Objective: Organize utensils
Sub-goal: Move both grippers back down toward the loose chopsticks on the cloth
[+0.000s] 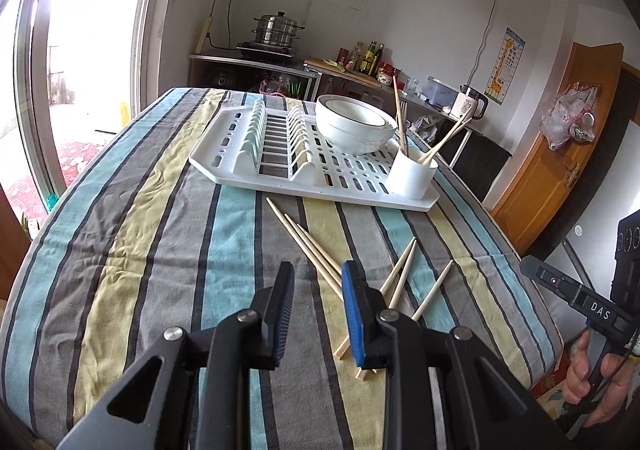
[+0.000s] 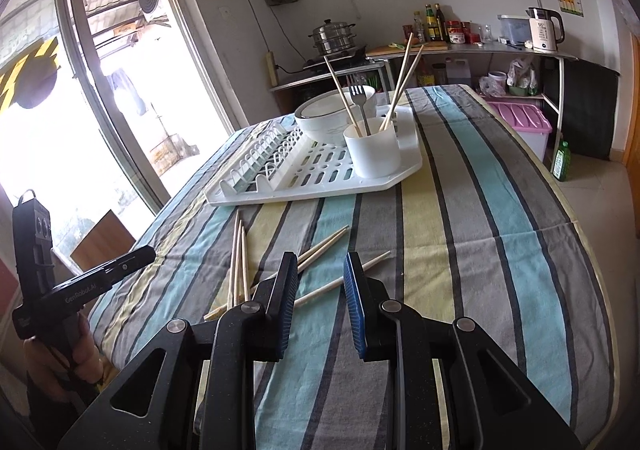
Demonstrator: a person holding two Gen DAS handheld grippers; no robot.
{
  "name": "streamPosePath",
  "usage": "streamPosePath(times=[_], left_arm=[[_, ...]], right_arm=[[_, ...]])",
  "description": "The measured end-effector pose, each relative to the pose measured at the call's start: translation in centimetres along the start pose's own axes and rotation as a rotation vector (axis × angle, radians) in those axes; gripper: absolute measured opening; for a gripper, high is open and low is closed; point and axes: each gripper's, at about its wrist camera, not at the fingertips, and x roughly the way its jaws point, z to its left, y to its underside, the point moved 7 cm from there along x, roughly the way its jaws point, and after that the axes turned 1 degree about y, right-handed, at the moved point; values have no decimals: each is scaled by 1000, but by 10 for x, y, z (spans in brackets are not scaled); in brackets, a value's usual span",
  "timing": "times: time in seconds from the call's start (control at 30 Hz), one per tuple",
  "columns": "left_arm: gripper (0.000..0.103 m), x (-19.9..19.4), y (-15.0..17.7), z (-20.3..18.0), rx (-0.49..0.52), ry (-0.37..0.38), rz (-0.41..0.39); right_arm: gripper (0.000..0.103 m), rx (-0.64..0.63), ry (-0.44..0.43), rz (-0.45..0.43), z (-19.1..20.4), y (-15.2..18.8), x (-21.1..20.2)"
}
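Several wooden chopsticks (image 1: 308, 246) lie loose on the striped tablecloth in front of the white drying rack (image 1: 224, 161); they also show in the right wrist view (image 2: 240, 250). A white cup (image 1: 412, 171) on the rack's near corner holds chopsticks, and in the right wrist view (image 2: 374, 151) also a fork (image 2: 358, 97). My left gripper (image 1: 318, 274) is open and empty, just above the near ends of the loose chopsticks. My right gripper (image 2: 322, 270) is open and empty, hovering over the chopsticks; one (image 2: 340, 282) lies under the gap.
White bowls (image 1: 354, 123) sit stacked on the rack beside the cup. The rack's plate slots (image 1: 276, 133) hold nothing. The table edge drops off at the right (image 1: 532, 290). A counter with pots and bottles stands behind the table (image 1: 280, 49).
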Motion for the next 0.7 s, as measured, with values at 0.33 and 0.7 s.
streamPosePath(times=[0.33,0.7], left_arm=[[26,28,-12,12,-22,-26,48],[26,76,-32,33,-65,-59,120]], right_arm=[[25,69,42,96,-18,13,33],[25,-32,-32,146,19,9,63]])
